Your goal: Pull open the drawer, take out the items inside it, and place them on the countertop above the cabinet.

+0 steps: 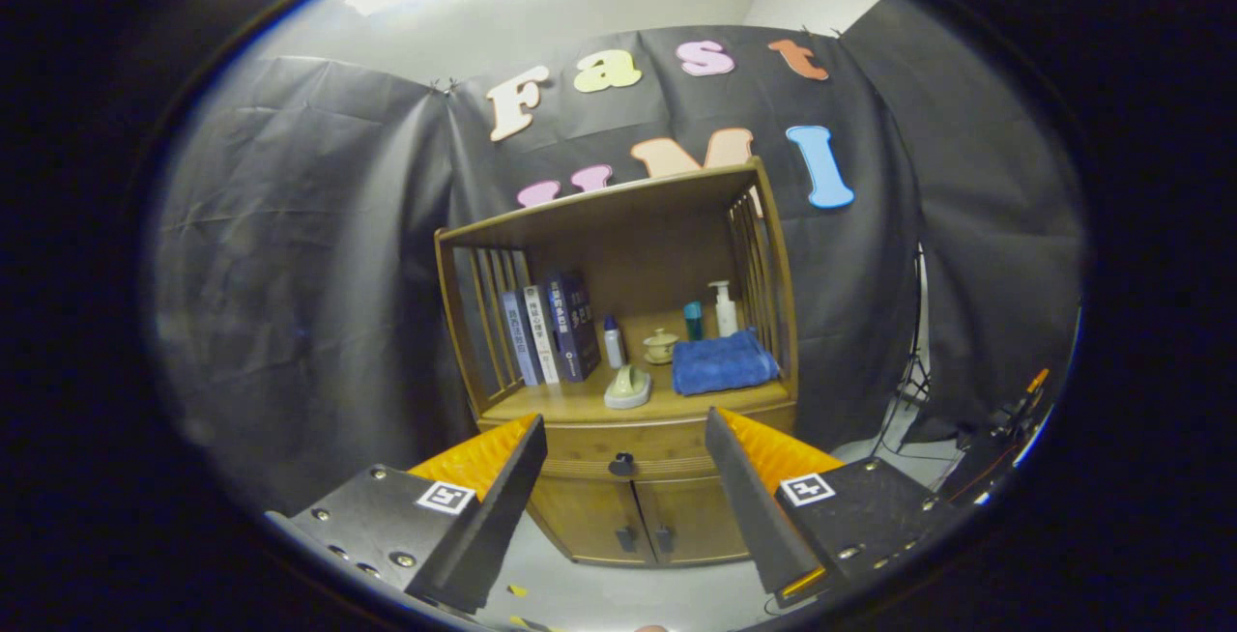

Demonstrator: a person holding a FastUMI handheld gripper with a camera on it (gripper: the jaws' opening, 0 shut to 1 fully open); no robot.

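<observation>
Drawer [623, 448] sits flush in the front of the wooden cabinet [633, 506], shut, with its dark knob [621, 464] showing between the two fingers and some way beyond them; what it holds cannot be seen. Just above it the worktop [570, 407] carries a folded blue towel [723, 362], a pale green dish-like piece [628, 387] near the front edge, a small lidded cup on a saucer [661, 346], a white pump bottle [724, 309], a teal bottle [693, 320], a small white bottle [613, 341] and a row of upright books [551, 330] against the slatted left side. Below the drawer are two closed doors [643, 519] with dark handles. The gripper [623, 439] is held well back from the cabinet, its jaws spread wide with nothing between them, lined up roughly on the knob. As a judgement, this scene fits two stages: a drawer yet to be pulled, its contents inside, or a drawer pushed shut again with some of the things on the worktop having come out of it. Nothing visible settles which, since none of the worktop items can be tied to the drawer. The booth's dark cloth wall [309, 274] hangs behind, and a stand with cables [908, 390] is at the right.
</observation>
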